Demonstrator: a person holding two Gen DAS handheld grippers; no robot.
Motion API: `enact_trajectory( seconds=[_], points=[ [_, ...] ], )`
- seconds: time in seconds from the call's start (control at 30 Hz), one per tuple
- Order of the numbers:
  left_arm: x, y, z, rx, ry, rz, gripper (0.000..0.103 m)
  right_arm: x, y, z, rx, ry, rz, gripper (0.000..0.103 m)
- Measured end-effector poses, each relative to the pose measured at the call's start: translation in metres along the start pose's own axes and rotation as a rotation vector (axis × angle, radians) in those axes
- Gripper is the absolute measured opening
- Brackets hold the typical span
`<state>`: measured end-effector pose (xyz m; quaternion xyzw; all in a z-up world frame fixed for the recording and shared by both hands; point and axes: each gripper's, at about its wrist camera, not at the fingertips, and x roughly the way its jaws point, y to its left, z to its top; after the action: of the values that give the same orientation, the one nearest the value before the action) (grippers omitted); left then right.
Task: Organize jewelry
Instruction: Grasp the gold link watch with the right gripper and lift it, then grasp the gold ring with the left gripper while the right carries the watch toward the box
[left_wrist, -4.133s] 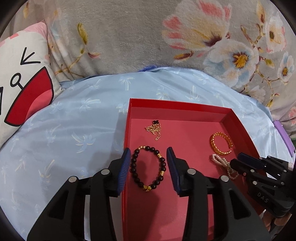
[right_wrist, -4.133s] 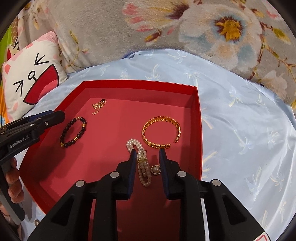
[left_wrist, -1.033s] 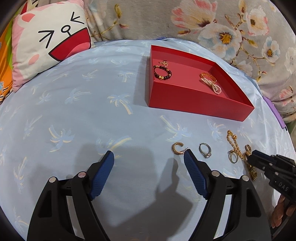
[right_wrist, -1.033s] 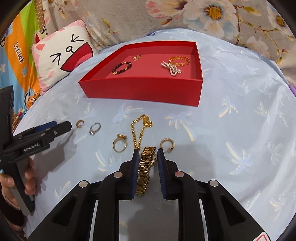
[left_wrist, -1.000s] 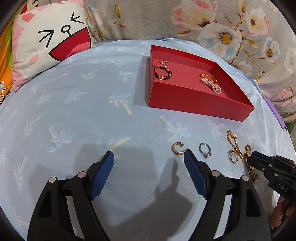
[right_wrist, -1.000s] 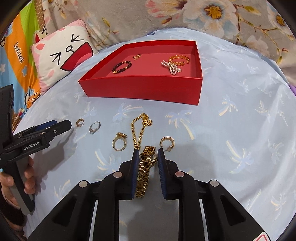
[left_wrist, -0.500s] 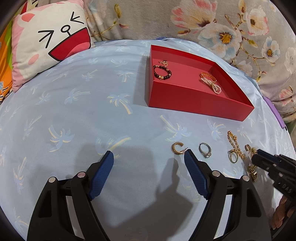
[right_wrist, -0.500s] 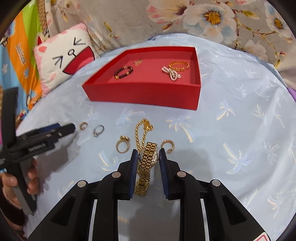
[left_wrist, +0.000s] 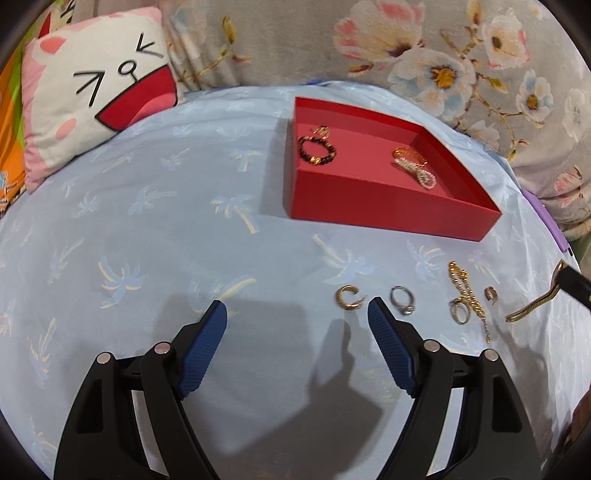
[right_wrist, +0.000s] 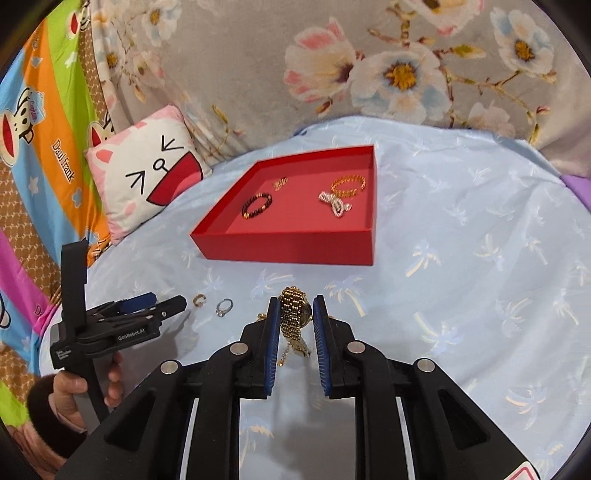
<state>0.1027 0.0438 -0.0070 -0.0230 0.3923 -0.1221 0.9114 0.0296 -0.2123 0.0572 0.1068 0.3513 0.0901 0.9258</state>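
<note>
My right gripper (right_wrist: 295, 306) is shut on a gold watch (right_wrist: 293, 314) and holds it above the blue cloth; the watch hangs from it at the right edge of the left wrist view (left_wrist: 532, 306). My left gripper (left_wrist: 297, 314) is open and empty, low over the cloth, near a gold hoop earring (left_wrist: 347, 297) and a silver ring (left_wrist: 402, 301). A gold chain (left_wrist: 465, 291), a gold ring (left_wrist: 460, 314) and a small hoop (left_wrist: 490, 293) lie to their right. The red tray (right_wrist: 291, 243) holds a dark bead bracelet (right_wrist: 257, 205), a gold bangle (right_wrist: 348, 183), a pearl piece (right_wrist: 334, 201) and a small gold chain (right_wrist: 280, 182).
A cat-face cushion (left_wrist: 96, 96) lies at the back left. A floral blanket (right_wrist: 369, 74) rises behind the tray. A striped cartoon sheet (right_wrist: 40, 122) hangs at the left. A purple object (left_wrist: 550, 225) sits at the cloth's right edge.
My right gripper has lifted the gold watch off the cloth and risen. The left gripper stayed open and shifted slightly forward. The tray's jewelry has not moved.
</note>
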Motion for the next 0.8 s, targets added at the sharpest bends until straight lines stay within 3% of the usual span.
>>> enact_trajectory(
  seconds=[0.13,0.27,0.43,0.6,0.67,0.8],
  points=[
    [-0.008,-0.027,-0.003,0.068,0.006,-0.078,0.076,-0.024,-0.002,-0.006,-0.005,-0.019,-0.032,0.017],
    [-0.006,-0.068,-0.005,0.160,0.035,-0.130,0.075,-0.038,-0.011,-0.021,0.025,0.023,-0.036,0.017],
    [0.016,-0.104,-0.005,0.217,0.078,-0.112,0.065,-0.031,-0.019,-0.043,0.051,0.077,-0.034,0.017],
    [0.025,-0.120,-0.004,0.226,0.081,-0.078,0.063,-0.021,-0.021,-0.052,0.053,0.101,-0.015,0.017],
    [0.030,-0.123,-0.004,0.225,0.092,-0.060,0.052,-0.019,-0.022,-0.053,0.052,0.102,-0.007,0.017],
    [0.033,-0.127,-0.001,0.226,0.082,-0.033,0.043,-0.014,-0.025,-0.055,0.068,0.115,0.008,0.017]
  ],
)
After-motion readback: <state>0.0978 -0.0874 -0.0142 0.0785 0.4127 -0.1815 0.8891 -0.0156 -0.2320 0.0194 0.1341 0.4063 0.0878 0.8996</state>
